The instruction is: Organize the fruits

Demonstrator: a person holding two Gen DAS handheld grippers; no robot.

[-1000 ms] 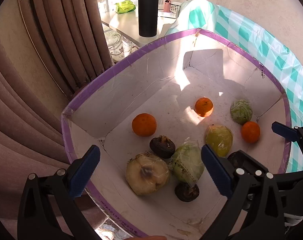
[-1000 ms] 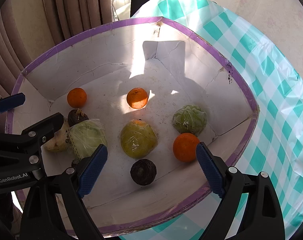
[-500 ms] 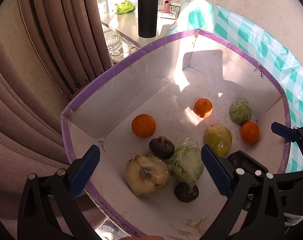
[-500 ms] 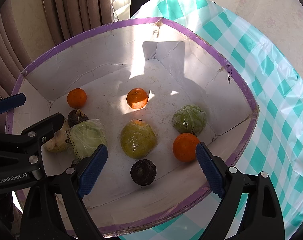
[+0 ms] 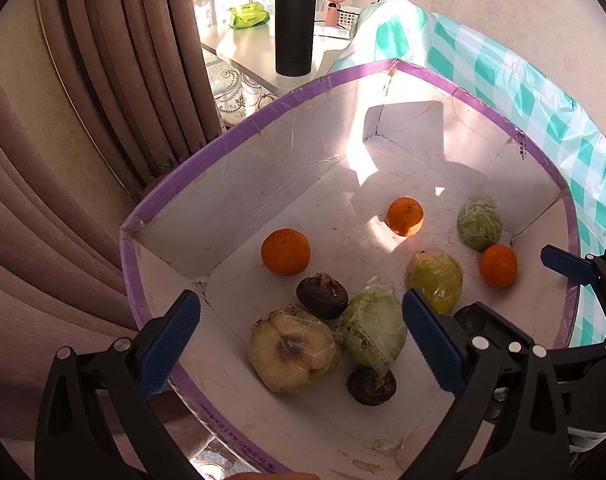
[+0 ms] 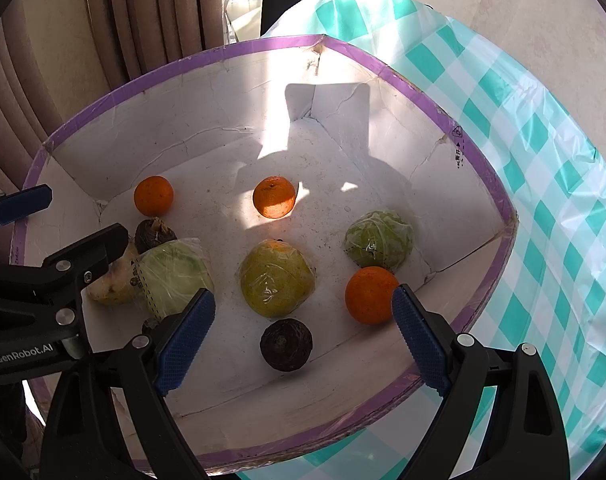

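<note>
Both tongs are hanging released above a white box of fruit.

The left tongs [image 5: 301, 334] and the right tongs [image 6: 303, 336] are gaping wide with nothing between their ribbed blue pads [image 6: 185, 336]; "GenRobot.AI" is showing on the left tool's black body in the right view. Below them the fruit is lying loose on the floor of the purple-edged cardboard box [image 6: 383, 128]: three oranges [image 6: 369, 295], a film-wrapped yellow-green fruit [image 6: 277, 278], two wrapped green ones [image 6: 379, 240], a pale wrapped one with a brown bruise [image 5: 293, 354], and dark wrinkled round ones [image 6: 286, 344]. One dark fruit is sitting half hidden behind the left tongs. Small print on the box wall is too blurred to read. A teal checked cloth [image 6: 543, 160] is lying under the box.
</note>
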